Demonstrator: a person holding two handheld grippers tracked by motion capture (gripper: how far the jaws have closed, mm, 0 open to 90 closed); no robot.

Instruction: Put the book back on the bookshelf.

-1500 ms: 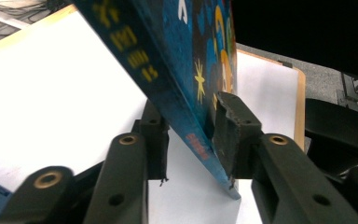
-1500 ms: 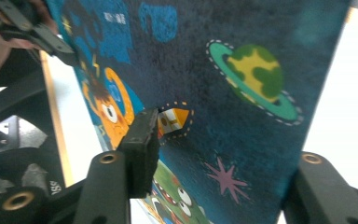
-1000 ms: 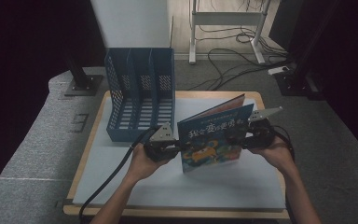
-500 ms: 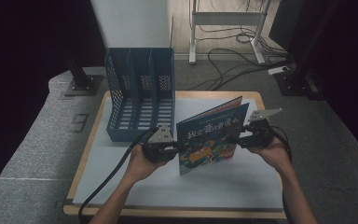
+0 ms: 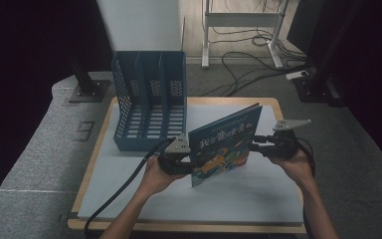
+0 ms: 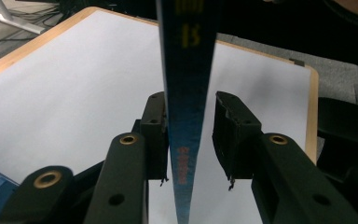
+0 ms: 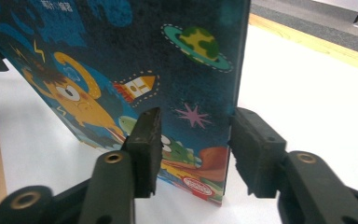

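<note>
The left tool (image 5: 183, 160) is seen at the left edge of the book (image 5: 224, 144). In the left gripper view its jaws have just been opening: the book's edge (image 6: 186, 116) runs between them, one jaw is touching or almost touching it, and a clear gap is left at the other jaw, so the tool is spread and the book is not pinched by it. The right tool (image 5: 258, 148) is placed at the right edge of the book. Its jaws have just been closing, and in the right gripper view the book cover (image 7: 135, 70) is standing between them; one pad lies in front of the cover and the other behind the edge, but whether the pads are pressing cannot be told.

The book is held upright and tilted above the middle of the desk (image 5: 258, 199), with its cartoon cover turned toward the person. A white mat (image 5: 129, 199) is laid over the desk. From the book, a blue file holder (image 5: 149, 104) with three compartments is standing at about 10 o'clock, just beside it. The left hand (image 5: 154, 177) is found at 7 o'clock of the book, the right hand (image 5: 296, 167) at 4 o'clock.
</note>
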